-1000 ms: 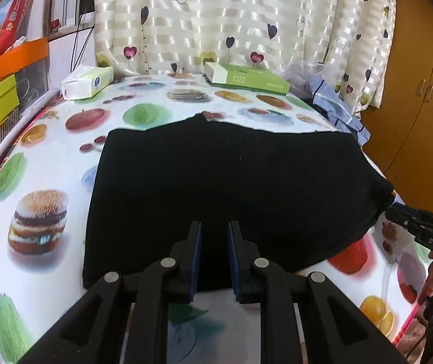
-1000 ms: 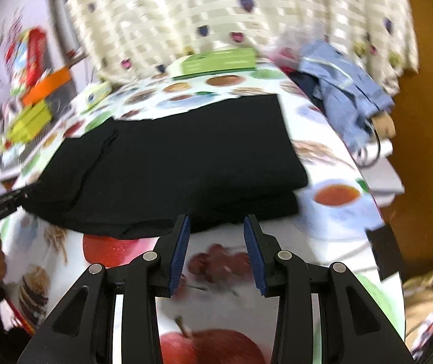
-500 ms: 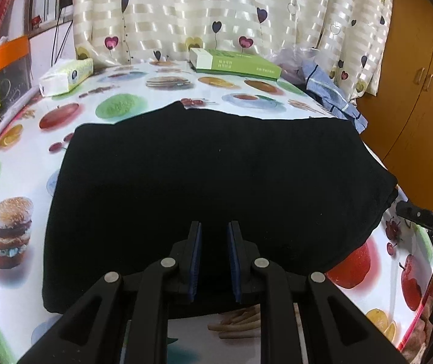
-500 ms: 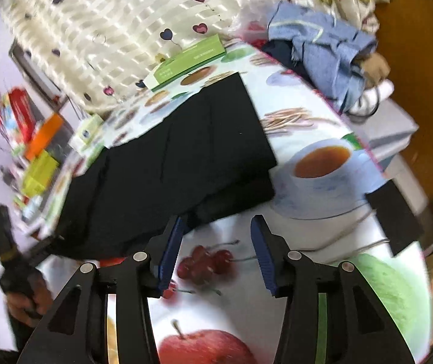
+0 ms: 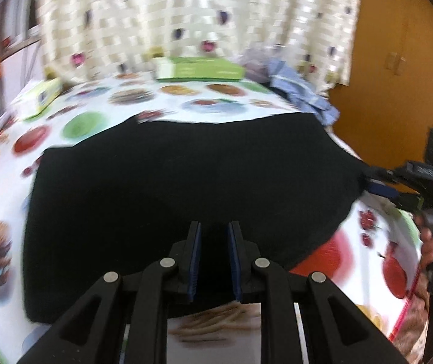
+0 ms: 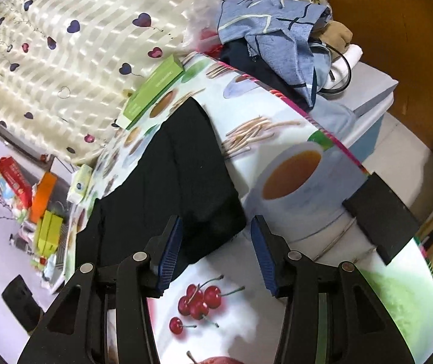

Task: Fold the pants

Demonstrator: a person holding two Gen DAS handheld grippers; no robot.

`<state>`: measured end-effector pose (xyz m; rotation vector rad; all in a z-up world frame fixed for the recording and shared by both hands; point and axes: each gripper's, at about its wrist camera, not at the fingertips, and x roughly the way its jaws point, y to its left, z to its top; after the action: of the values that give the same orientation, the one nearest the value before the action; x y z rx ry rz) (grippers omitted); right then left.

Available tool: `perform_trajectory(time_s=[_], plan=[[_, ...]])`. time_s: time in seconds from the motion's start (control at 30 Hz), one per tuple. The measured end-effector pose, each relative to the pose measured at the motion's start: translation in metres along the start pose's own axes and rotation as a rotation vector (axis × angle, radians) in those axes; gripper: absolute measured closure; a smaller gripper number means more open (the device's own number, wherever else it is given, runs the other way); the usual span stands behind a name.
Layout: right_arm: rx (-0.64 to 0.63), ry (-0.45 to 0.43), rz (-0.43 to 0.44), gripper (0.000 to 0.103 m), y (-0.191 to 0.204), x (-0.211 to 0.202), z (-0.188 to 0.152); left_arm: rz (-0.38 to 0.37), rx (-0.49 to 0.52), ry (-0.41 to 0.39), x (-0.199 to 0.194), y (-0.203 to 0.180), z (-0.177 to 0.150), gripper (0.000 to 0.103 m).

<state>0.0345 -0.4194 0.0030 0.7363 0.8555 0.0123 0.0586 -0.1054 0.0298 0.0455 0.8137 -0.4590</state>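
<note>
Black pants (image 5: pixel 186 188), food-print tablecloth (image 5: pixel 89 124)

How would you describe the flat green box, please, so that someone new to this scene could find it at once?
Look along the far edge of the food-print tablecloth, just under the heart-patterned curtain. The green box lies flat there, beyond the black pants. Unlike the tissue pack further along, it is long, thin and bright green.

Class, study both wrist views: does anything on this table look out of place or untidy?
Yes. A crumpled heap of blue clothes is bunched at the table's far corner, spilling over the edge, while the black pants lie flat and folded. Nothing looks spilled or damaged.
</note>
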Motion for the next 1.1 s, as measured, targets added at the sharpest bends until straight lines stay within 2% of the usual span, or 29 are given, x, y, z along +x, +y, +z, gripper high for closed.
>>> perform_trajectory(time_s=[0.17, 0.2, 0.27, 0.33, 0.43, 0.53, 0.67, 0.83, 0.93, 1.0, 1.03, 1.07, 1.1], plan=[[-0.091, 0.031, -0.04, 0.056, 0.011, 0.005, 0.001, -0.065, 0.069, 0.003, 0.008, -0.024, 0.01, 0.074], [-0.112, 0.03, -0.049, 0.06, 0.013, 0.005, 0.0, -0.08, 0.085, 0.004, 0.01, -0.03, 0.013, 0.074], [-0.125, 0.012, -0.058, 0.08, 0.01, 0.002, 0.001, -0.102, 0.115, 0.003, 0.012, -0.04, 0.015, 0.073], [-0.116, -0.001, -0.033, 0.084, 0.007, -0.002, 0.004, -0.13, 0.152, 0.005, 0.015, -0.051, 0.018, 0.069], [-0.128, -0.025, 0.001, 0.086, 0.009, -0.007, 0.006, -0.172, 0.204, 0.013, 0.02, -0.069, 0.023, 0.066], [-0.139, -0.041, 0.032, 0.087, 0.016, -0.011, 0.01, -0.237, 0.277, 0.017, 0.025, -0.09, 0.026, 0.057], [-0.153, -0.054, 0.067, 0.088, 0.024, -0.016, 0.016, -0.275, 0.361, 0.03, 0.038, -0.117, 0.028, 0.056], [-0.173, -0.057, 0.091, 0.088, 0.033, -0.019, 0.022, -0.274, 0.397, 0.06, 0.057, -0.138, 0.032, 0.056], [-0.18, -0.052, 0.105, 0.088, 0.035, -0.018, 0.022, -0.235, 0.379, 0.058, 0.063, -0.143, 0.038, 0.056], [-0.186, -0.039, 0.116, 0.088, 0.034, -0.018, 0.02, -0.211, 0.346, 0.073, 0.069, -0.141, 0.041, 0.067], [-0.182, -0.035, 0.125, 0.085, 0.033, -0.017, 0.02, -0.213, 0.321, 0.076, 0.071, -0.138, 0.043, 0.083], [-0.168, -0.032, 0.142, 0.085, 0.03, -0.017, 0.019, -0.229, 0.295, 0.076, 0.072, -0.135, 0.044, 0.089], [-0.156, -0.033, 0.149, 0.085, 0.027, -0.018, 0.018, -0.239, 0.272, 0.077, 0.072, -0.132, 0.045, 0.091]])
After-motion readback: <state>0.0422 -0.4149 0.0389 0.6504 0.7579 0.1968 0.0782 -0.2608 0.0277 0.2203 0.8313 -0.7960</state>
